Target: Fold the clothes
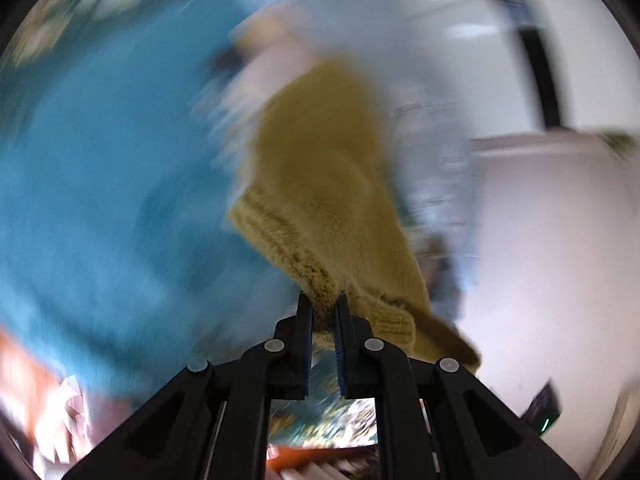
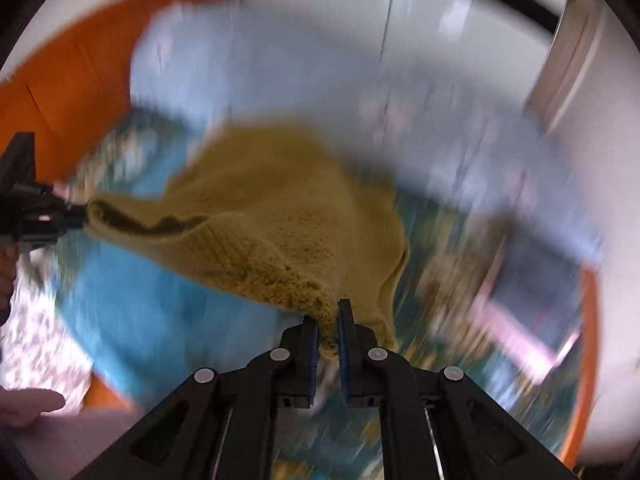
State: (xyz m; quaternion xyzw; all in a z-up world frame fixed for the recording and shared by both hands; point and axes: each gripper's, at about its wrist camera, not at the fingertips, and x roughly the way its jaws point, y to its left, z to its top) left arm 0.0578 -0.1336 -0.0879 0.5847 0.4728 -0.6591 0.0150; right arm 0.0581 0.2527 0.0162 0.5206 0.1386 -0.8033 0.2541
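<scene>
A mustard-yellow knitted garment hangs in the air between my two grippers. My left gripper is shut on its ribbed edge. My right gripper is shut on another part of the same edge of the garment. In the right wrist view the left gripper shows at the far left, pinching the garment's other end, so the knit is stretched between them. Both views are blurred by motion.
A blue cloth lies below on a patterned blue and yellow cover. An orange surface is at the left. A white wall and pale blurred shapes lie beyond.
</scene>
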